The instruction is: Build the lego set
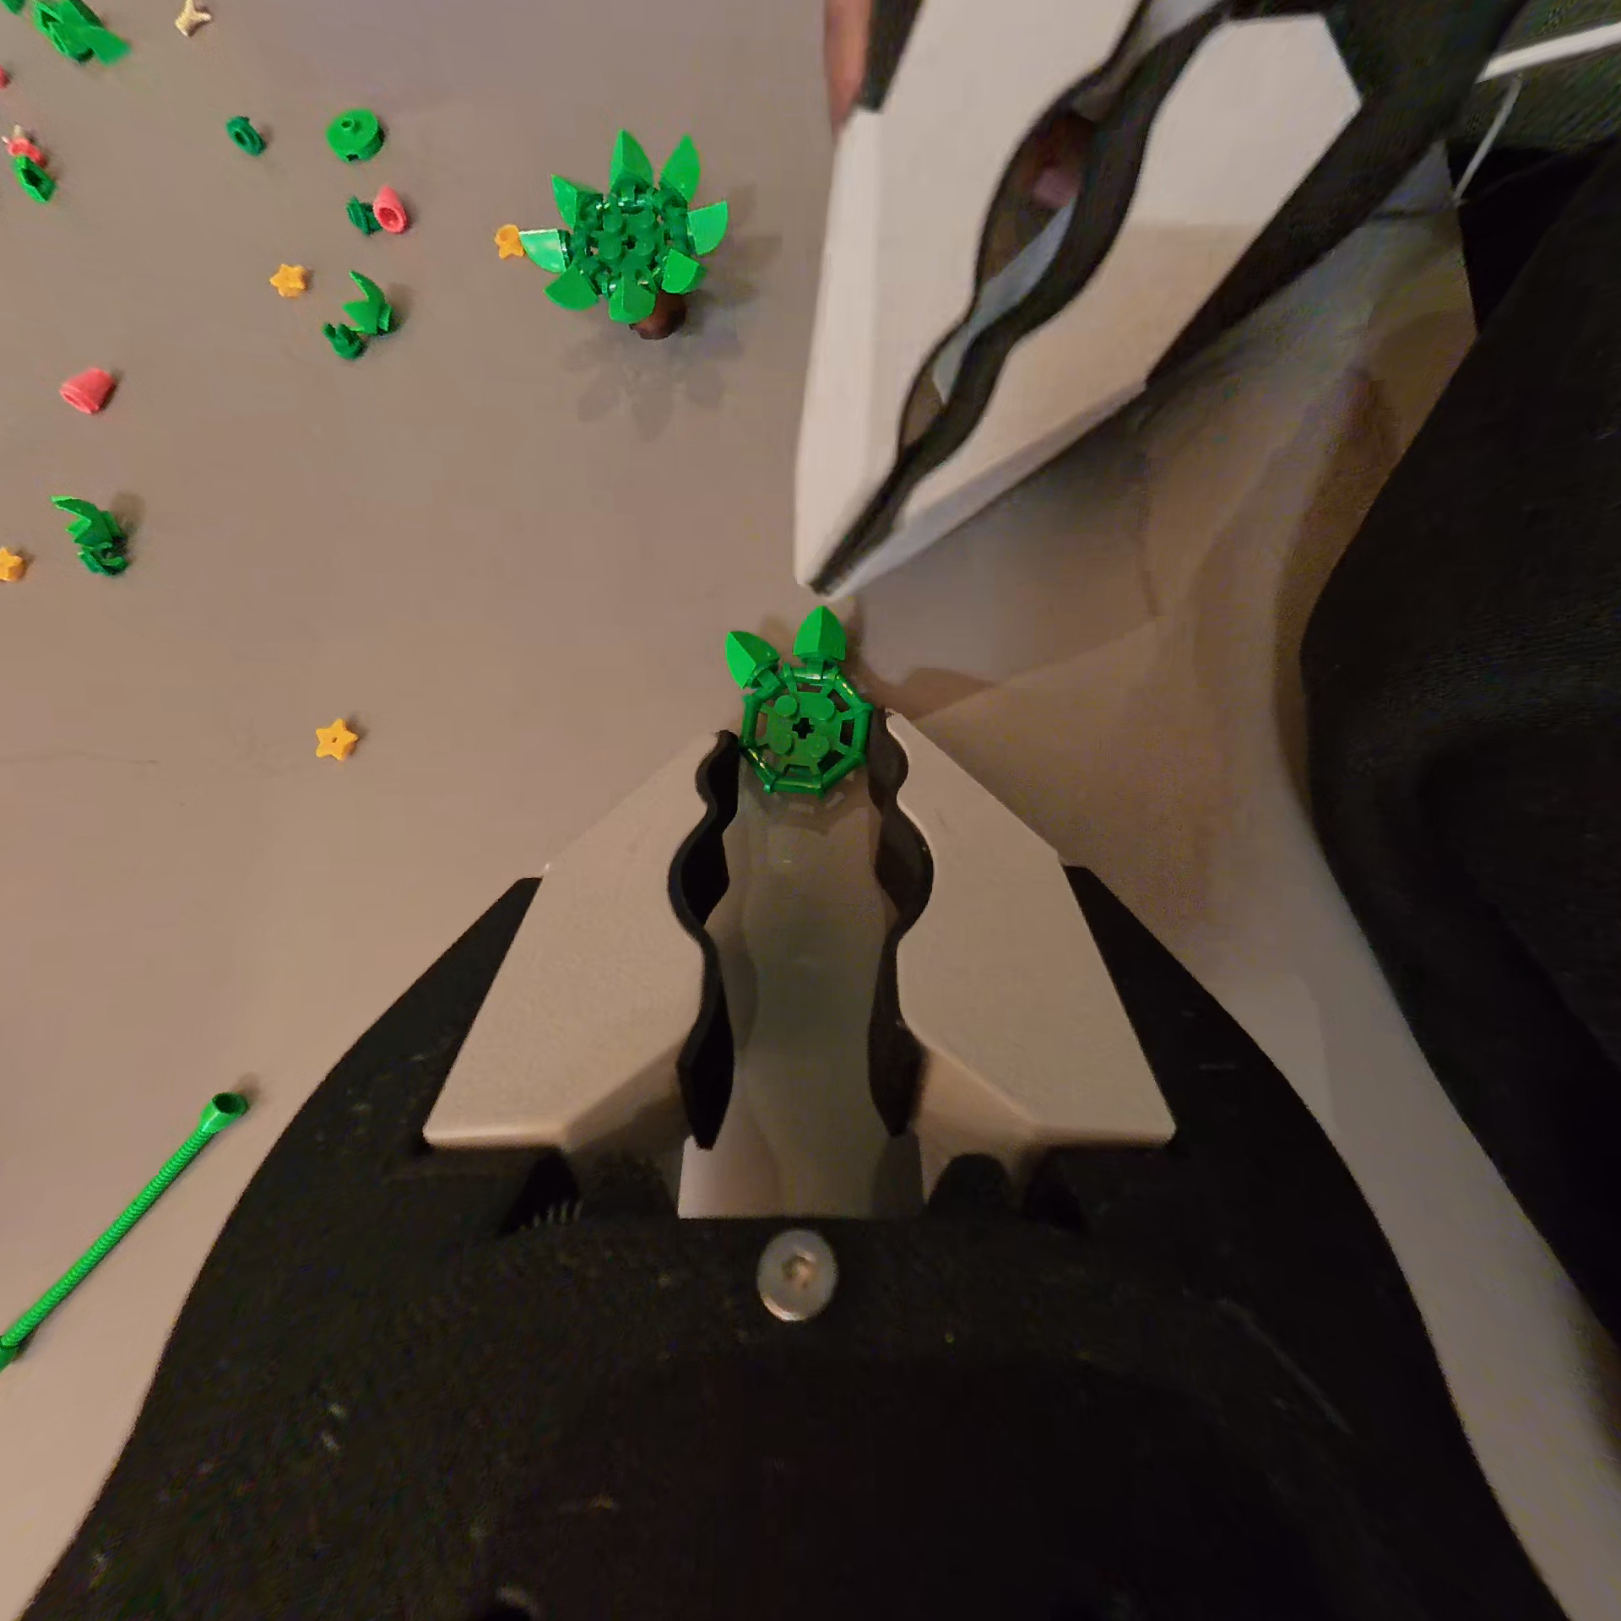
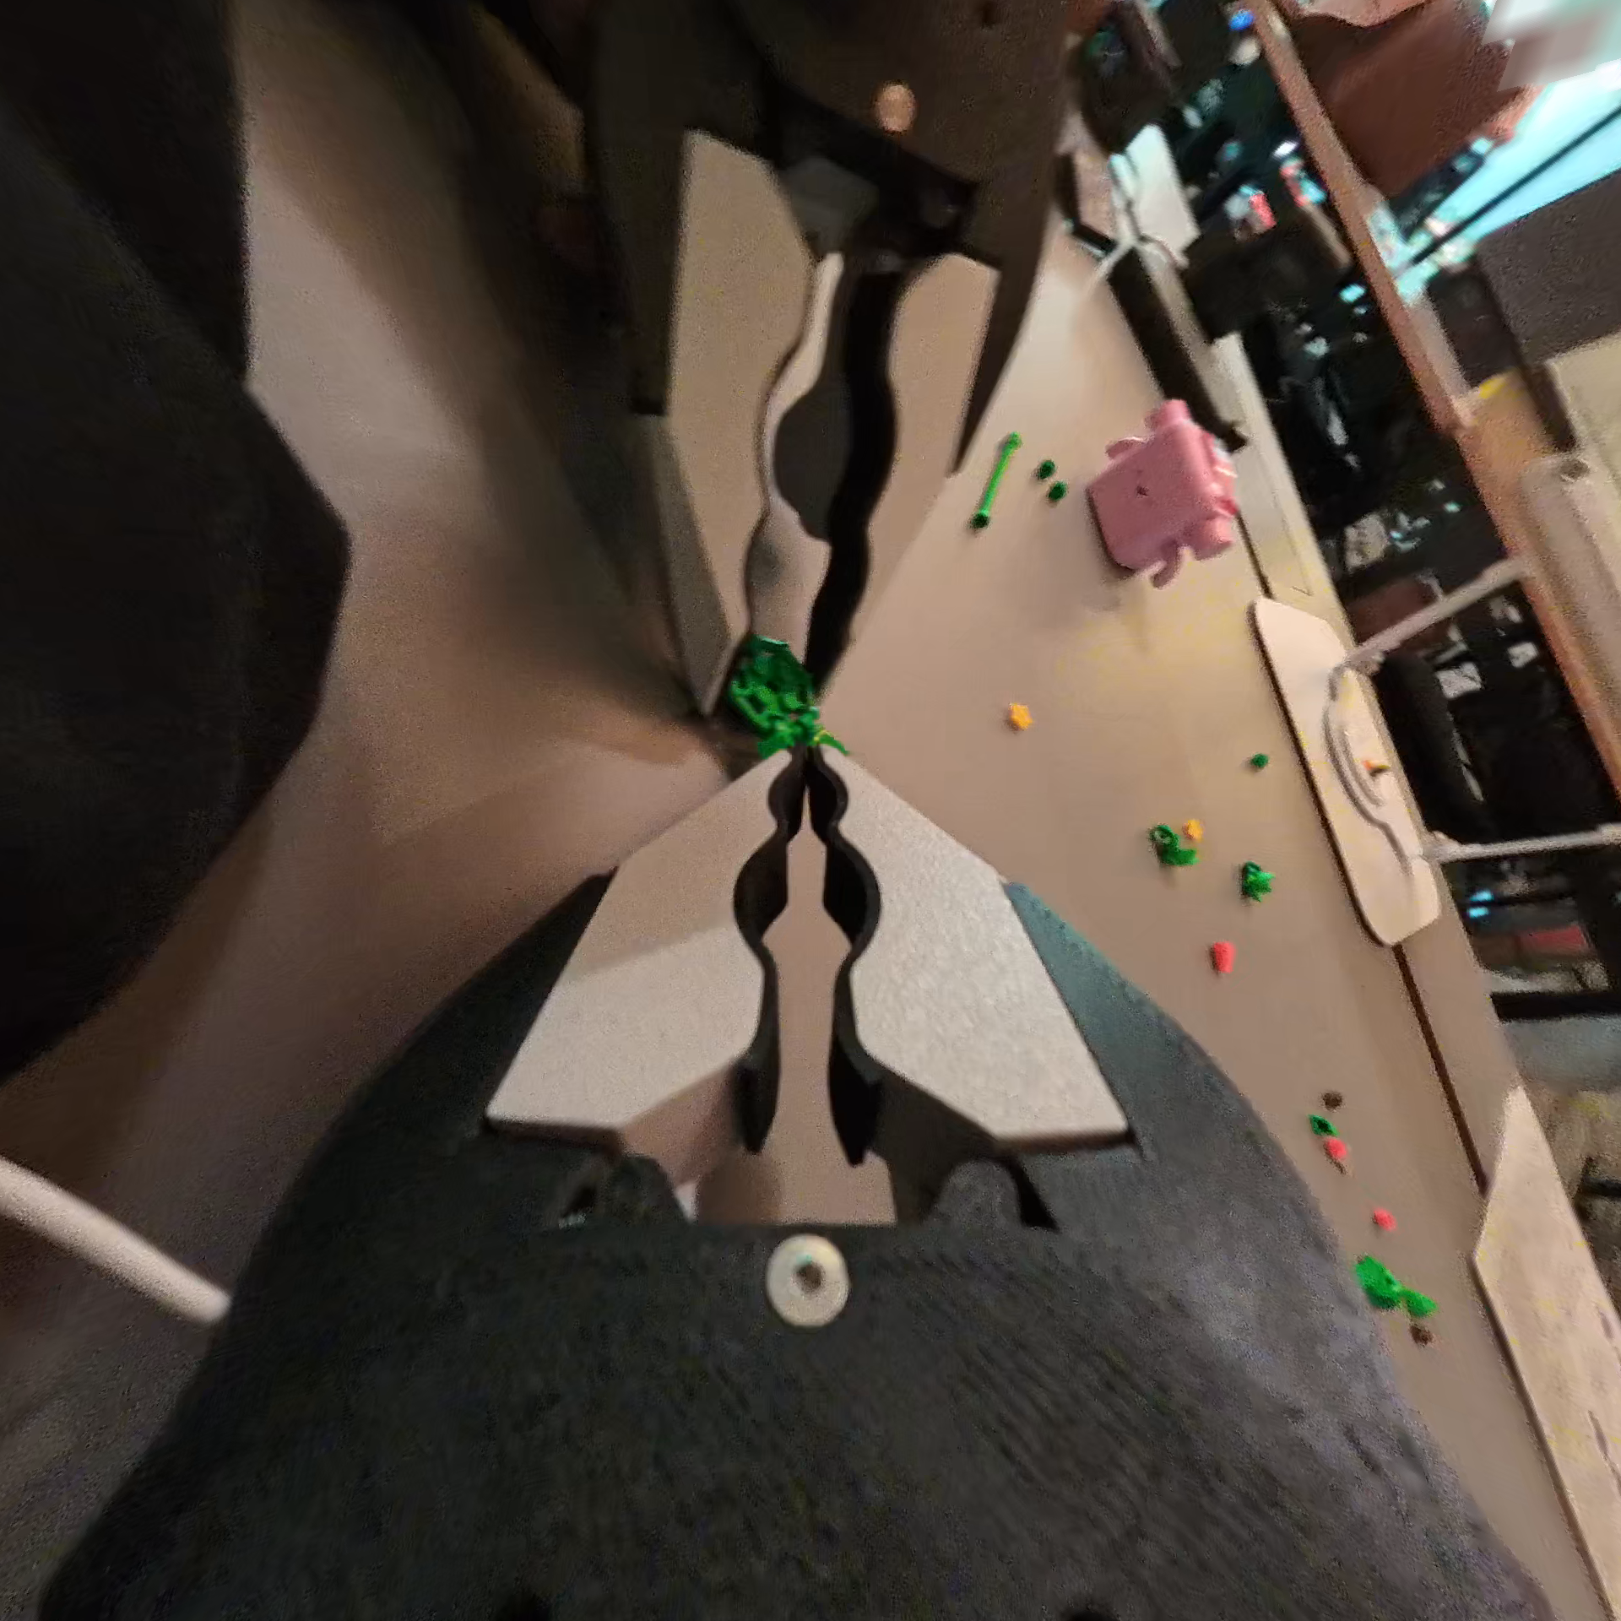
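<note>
My left gripper (image 1: 805, 732) is shut on a green round web-shaped lego plate (image 1: 803, 746) and holds it above the grey table (image 1: 439, 614). Two green leaf pieces (image 1: 820, 636) are clipped to the plate's far edge. My right gripper (image 2: 805, 765) is shut, and its tips sit right at those leaves (image 2: 800, 741). It reaches in from the upper right in the left wrist view (image 1: 816, 581). I cannot tell whether it pinches a leaf. The left gripper (image 2: 767, 689) with the plate shows opposite it in the right wrist view.
A built green leafy plant (image 1: 627, 232) stands farther off on the table. Loose green pieces, yellow stars (image 1: 336, 739) and pink cones (image 1: 88, 390) lie to the left, with a green stem rod (image 1: 114, 1228) near. A pink block (image 2: 1162, 491) lies far off. Dark clothing (image 1: 1491, 702) is on the right. Only a small space, under 4 cm, lies between the two pairs of fingers. My right gripper's tips are some 11 cm from the built green leafy plant (image 1: 627, 232).
</note>
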A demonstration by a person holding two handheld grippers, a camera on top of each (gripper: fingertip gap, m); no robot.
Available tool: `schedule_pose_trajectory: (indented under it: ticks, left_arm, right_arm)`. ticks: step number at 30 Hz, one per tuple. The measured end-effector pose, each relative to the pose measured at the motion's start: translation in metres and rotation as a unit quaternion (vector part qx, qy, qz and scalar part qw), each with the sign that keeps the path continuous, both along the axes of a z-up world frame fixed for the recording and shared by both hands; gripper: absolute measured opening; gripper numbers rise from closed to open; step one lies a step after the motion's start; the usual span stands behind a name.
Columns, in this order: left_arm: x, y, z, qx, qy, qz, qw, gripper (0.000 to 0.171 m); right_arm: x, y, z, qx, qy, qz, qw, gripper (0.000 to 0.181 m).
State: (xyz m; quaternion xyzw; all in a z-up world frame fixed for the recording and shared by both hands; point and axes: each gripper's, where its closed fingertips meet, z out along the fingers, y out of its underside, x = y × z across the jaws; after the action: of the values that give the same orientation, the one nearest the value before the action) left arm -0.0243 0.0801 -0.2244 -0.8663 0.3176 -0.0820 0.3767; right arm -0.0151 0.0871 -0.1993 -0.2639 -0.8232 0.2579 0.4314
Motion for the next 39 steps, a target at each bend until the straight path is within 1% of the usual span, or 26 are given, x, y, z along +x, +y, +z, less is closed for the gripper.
schedule_pose_trajectory:
  ticks: [4, 8, 14, 19, 22, 24, 33, 39]
  left_arm:
    - [0.0, 0.0, 0.0, 0.0, 0.0, 0.0, 1.0, 0.029]
    - [0.0, -0.001, 0.0, -0.001, -0.001, 0.0, 1.0, 0.029]
    - [0.001, -0.002, 0.0, -0.001, -0.001, -0.002, 1.0, 0.029]
    - [0.002, -0.002, 0.0, -0.001, -0.001, -0.003, 1.0, 0.029]
    - [0.002, -0.002, 0.0, 0.0, 0.0, -0.003, 1.0, 0.029]
    - [0.002, -0.002, 0.0, 0.0, 0.001, -0.003, 1.0, 0.029]
    - [0.002, -0.003, 0.0, 0.001, 0.002, -0.004, 1.0, 0.028]
    - [0.003, -0.003, 0.0, 0.004, 0.005, -0.006, 1.0, 0.027]
  right_arm:
    - [0.0, -0.002, -0.006, -0.011, -0.016, 0.004, 1.0, 0.005]
    - [-0.002, -0.004, -0.012, -0.008, -0.029, 0.017, 0.999, 0.014]
    - [-0.003, -0.004, -0.013, 0.004, -0.033, 0.032, 0.999, 0.007]
    - [-0.003, -0.004, -0.014, -0.046, -0.074, 0.022, 0.996, 0.007]
    - [-0.002, -0.004, -0.015, -0.101, -0.117, 0.01, 0.988, 0.006]
    - [-0.002, -0.004, -0.016, -0.119, -0.131, 0.011, 0.984, 0.007]
    - [-0.001, -0.005, -0.016, -0.123, -0.156, 0.01, 0.98, 0.007]
    - [-0.001, -0.005, -0.009, -0.128, -0.154, 0.015, 0.98, 0.006]
